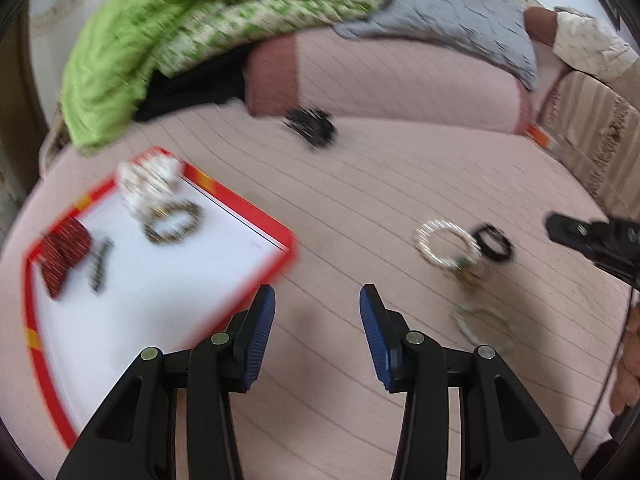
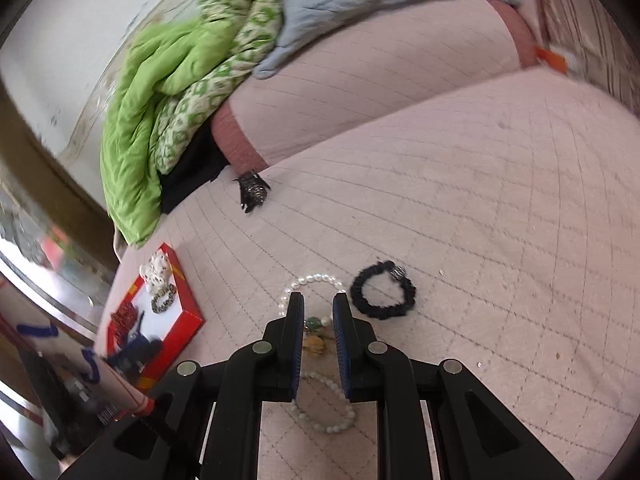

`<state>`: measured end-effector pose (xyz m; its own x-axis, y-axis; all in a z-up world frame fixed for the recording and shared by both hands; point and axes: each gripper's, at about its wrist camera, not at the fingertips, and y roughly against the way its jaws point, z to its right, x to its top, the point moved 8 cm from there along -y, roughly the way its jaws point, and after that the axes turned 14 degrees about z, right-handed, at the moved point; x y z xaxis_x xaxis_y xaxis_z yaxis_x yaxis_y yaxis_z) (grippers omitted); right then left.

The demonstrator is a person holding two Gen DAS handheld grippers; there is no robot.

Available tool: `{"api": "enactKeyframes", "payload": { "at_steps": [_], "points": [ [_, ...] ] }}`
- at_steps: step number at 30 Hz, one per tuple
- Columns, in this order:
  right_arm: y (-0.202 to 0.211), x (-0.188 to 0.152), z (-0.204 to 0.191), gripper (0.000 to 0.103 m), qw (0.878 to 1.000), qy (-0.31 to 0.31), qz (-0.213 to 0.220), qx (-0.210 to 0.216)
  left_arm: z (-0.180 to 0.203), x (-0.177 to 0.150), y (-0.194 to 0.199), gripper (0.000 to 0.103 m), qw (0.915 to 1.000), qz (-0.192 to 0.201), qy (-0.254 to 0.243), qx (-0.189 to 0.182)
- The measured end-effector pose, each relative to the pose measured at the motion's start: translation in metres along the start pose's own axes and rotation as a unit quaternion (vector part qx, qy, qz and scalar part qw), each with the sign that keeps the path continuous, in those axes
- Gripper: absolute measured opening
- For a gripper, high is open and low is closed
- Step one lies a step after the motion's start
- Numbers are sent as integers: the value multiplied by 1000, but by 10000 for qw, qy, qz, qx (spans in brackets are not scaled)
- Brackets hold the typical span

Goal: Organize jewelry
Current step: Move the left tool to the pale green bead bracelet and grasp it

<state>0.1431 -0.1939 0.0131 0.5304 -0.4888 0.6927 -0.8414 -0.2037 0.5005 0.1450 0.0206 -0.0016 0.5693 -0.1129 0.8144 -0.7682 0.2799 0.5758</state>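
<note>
A red-rimmed white tray (image 1: 256, 222) lies on the pink bed and holds a white beaded piece (image 1: 148, 184), a dark bead bracelet (image 1: 174, 222), a red piece (image 1: 64, 254) and a small dark clip (image 1: 100, 266). My left gripper (image 1: 317, 300) is open and empty beside the tray's corner. On the bed lie a pearl bracelet (image 1: 446, 248), a black scrunchie (image 1: 493, 242) and a pale bead bracelet (image 1: 482, 326). My right gripper (image 2: 319, 308) hangs open over the pearl bracelet (image 2: 312, 282), with the scrunchie (image 2: 382, 294) to its right and the pale bracelet (image 2: 324, 404) under it.
A black hair claw (image 1: 312, 124) lies near the pink bolster (image 1: 400, 76). A green quilt (image 1: 160, 40) and a grey blanket (image 1: 452, 12) are piled at the back. The tray (image 2: 188, 312) also shows at the left of the right wrist view.
</note>
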Motion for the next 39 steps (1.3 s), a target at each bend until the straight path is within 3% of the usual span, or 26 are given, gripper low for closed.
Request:
{"api": "enactKeyframes", "payload": {
  "at_steps": [4, 17, 25, 33, 36, 39],
  "points": [
    [7, 4, 15, 16, 9997, -229, 28, -17, 32, -19, 2, 43, 9994, -202, -49, -259],
    [39, 16, 51, 16, 9988, -490, 87, 35, 96, -63, 19, 43, 9976, -537, -50, -430],
    [25, 13, 70, 16, 9979, -644, -80, -72, 106, -51, 3, 43, 9975, -618, 116, -310],
    [17, 17, 65, 16, 9978, -655, -93, 51, 116, -44, -37, 43, 9954, -890, 255, -231],
    [16, 20, 69, 16, 9975, -699, -90, 58, 123, -44, -44, 29, 9969, -742, -239, 98],
    [13, 21, 76, 16, 9974, -708, -92, -36, 126, -46, -42, 19, 9969, -554, -530, 144]
  ]
}}
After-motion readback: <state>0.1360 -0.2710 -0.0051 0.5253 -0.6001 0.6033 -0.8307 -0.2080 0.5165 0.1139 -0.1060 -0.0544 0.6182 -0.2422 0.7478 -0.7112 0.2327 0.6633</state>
